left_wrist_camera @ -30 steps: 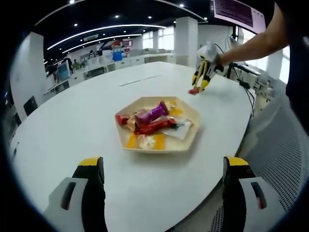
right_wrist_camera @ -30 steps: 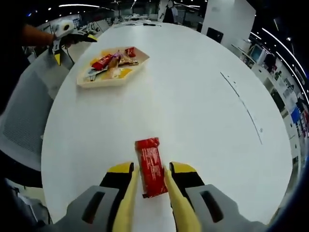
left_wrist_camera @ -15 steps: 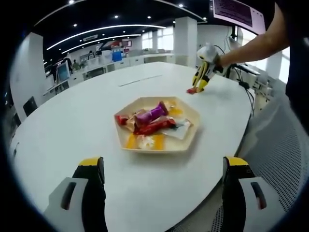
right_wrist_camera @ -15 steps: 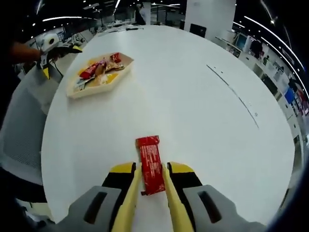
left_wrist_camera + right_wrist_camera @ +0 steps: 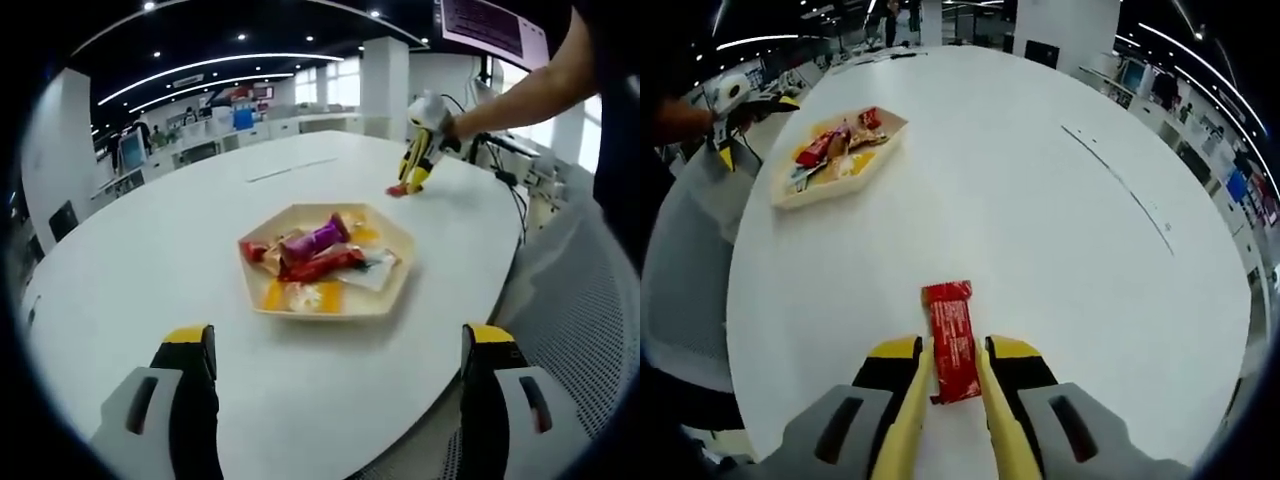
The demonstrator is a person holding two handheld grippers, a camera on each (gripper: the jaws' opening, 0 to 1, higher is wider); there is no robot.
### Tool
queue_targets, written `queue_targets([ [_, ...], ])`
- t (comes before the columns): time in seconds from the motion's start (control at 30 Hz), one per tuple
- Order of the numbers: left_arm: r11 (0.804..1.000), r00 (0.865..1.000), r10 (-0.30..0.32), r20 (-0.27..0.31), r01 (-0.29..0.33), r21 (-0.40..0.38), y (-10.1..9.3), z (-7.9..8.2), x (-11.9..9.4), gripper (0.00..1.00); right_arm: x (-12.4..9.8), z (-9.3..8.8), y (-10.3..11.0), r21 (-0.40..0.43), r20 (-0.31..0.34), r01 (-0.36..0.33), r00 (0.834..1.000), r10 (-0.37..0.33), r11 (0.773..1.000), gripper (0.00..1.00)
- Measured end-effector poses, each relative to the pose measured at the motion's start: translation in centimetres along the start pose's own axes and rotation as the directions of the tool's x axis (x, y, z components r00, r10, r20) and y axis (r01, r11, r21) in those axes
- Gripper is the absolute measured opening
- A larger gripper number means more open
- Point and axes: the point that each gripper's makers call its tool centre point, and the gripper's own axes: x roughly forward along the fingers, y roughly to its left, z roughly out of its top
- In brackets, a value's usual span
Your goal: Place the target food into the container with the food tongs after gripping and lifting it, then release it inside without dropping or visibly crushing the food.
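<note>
Right hand-held gripper clamped around red snack bar.

**Big open office, dark ceiling**

Huge white oval table in an open-plan office. Dark ceiling with curved light strips and spotlights, white pillar, desks with monitors behind, grey mesh chair alongside.
</note>
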Motion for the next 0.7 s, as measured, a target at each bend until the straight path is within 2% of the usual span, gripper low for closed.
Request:
queue_targets([
  [0.03, 1.0, 1.0, 0.0, 0.003, 0.0, 0.0, 0.0, 0.0, 0.0, 0.98, -0.1, 0.0, -0.2, 0.016, -0.003, 0.009, 1.0, -0.008, 1.0, 0.24],
  [0.07, 1.0, 1.0, 0.0, 0.005, 0.0, -0.003, 0.1, 0.0, 0.0, 0.98, -0.2, 0.1, -0.5, -0.008, 0.002, 0.031, 1.0, -0.031, 0.999, 0.24],
  [0.13, 1.0, 1.0, 0.002, 0.008, -0.002, -0.001, 0.2, 0.0, 0.0, 0.98, -0.5, 0.4, -0.4, 0.007, 0.006, 0.028, 1.0, -0.028, 1.0, 0.24],
  [0.2, 1.0, 1.0, 0.003, 0.014, -0.003, -0.003, 0.2, 0.2, 0.0, 0.98, -1.0, 0.9, -0.3, 0.014, 0.017, 0.024, 1.0, -0.025, 1.0, 0.24],
  [0.3, 1.0, 1.0, 0.004, 0.02, -0.004, 0.0, 0.2, 0.3, -0.1, 0.98, -1.8, 1.8, -0.2, -0.029, 0.021, 0.035, 0.999, -0.035, 0.999, 0.25],
  [0.47, 1.0, 1.0, 0.0, 0.027, 0.001, -0.005, 0.1, 0.4, -0.1, 0.99, -3.3, 3.4, -0.8, -0.006, 0.035, 0.051, 0.998, -0.051, 0.999, 0.24],
  [0.53, 1.0, 0.999, -0.012, 0.051, 0.013, -0.018, -0.1, 0.9, -0.2, 0.99, -4.0, 4.0, -0.9, 0.015, 0.042, 0.052, 0.998, -0.052, 0.999, 0.24],
  [0.7, 1.0, 0.999, -0.014, 0.048, 0.015, -0.014, -0.1, 0.8, -0.1, 0.99, -5.4, 5.1, -1.1, -0.011, 0.038, 0.085, 0.996, -0.085, 0.996, 0.24],
])
